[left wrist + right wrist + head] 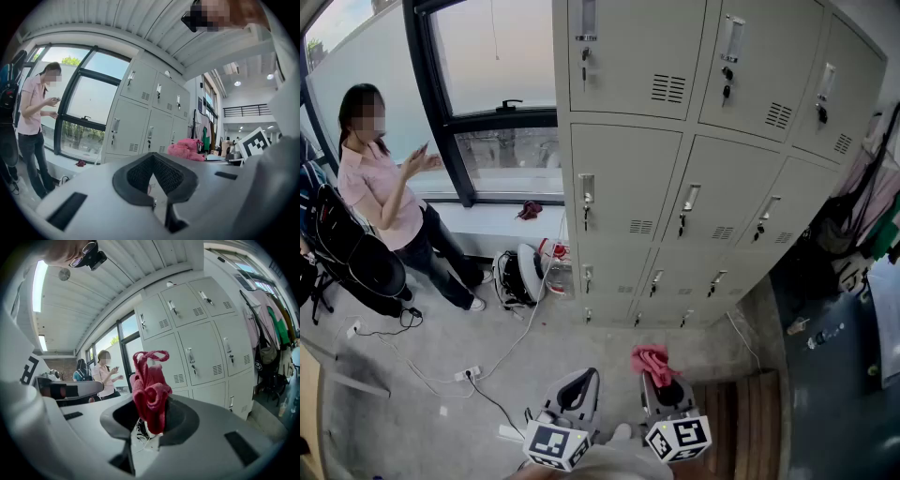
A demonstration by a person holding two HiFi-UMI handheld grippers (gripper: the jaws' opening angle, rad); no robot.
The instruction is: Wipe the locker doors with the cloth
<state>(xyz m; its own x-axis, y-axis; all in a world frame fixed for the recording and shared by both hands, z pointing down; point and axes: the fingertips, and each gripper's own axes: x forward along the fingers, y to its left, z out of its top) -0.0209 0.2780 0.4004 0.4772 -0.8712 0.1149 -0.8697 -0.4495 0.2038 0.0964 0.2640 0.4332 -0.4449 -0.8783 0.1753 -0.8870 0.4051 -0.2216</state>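
In front of lockers (630, 178), well apart from doors: my right gripper (662, 386) clamped on pink cloth (653, 360), bunch sticking up past jaws. Left gripper (581, 380) just beside it, jaws seemingly together, nothing between. Person (384, 192) standing by window (492, 56).

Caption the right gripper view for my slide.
Right claw grips a pink cloth, lockers ahead.

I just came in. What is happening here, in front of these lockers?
A person holds two grippers before the lockers. The right gripper is shut on a pink cloth. The left gripper is shut and empty. Neither touches the lockers, so wiping has not yet begun. Another person stands by the window.
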